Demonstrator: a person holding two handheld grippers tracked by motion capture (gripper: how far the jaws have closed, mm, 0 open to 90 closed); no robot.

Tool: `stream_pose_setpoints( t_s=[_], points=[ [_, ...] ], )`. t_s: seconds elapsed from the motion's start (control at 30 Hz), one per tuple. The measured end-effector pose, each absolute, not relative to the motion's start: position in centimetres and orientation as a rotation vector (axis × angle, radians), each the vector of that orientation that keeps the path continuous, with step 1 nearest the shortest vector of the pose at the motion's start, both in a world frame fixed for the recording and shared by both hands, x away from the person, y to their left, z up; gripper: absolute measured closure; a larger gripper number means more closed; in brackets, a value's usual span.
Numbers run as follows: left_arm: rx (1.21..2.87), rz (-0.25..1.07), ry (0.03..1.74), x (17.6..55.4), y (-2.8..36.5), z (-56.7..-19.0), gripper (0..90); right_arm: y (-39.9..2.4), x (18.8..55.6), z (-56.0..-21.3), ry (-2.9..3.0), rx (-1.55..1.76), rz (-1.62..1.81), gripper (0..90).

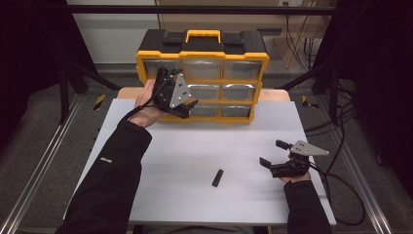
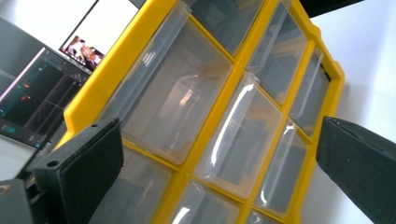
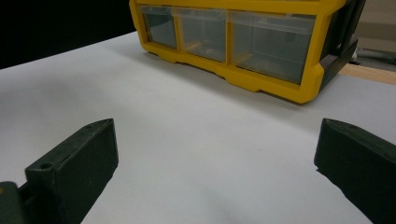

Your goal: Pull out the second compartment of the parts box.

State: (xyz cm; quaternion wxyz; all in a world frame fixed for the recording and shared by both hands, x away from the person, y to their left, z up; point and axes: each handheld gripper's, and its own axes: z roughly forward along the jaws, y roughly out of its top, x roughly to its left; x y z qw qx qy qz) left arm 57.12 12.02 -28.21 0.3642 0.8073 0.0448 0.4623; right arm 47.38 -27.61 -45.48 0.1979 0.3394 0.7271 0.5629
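Left tongs [image 1: 187, 108], upper centre-left of the high view, spread wide and empty against the clear drawers of the yellow organizer [image 1: 234, 73] at the far edge of the counter [image 1: 195, 146]. Right tongs [image 1: 272, 153], lower right, also wide open, holding nothing. Small black bar [image 1: 217, 178] flat at lower centre, well apart from both.

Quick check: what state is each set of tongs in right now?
Left tongs: open, empty, at the drawer cabinet.
Right tongs: open, empty, over the table.
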Motion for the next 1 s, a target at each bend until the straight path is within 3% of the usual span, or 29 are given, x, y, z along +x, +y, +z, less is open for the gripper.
stream_pose_setpoints(
  t_s=[1.0],
  points=[
    [2.133, 1.307, 0.037, 60.0, 9.9, -27.6, 0.7, -27.6, 47.4, -45.5, 2.042, 0.946, 1.563, 0.2]
  ],
)
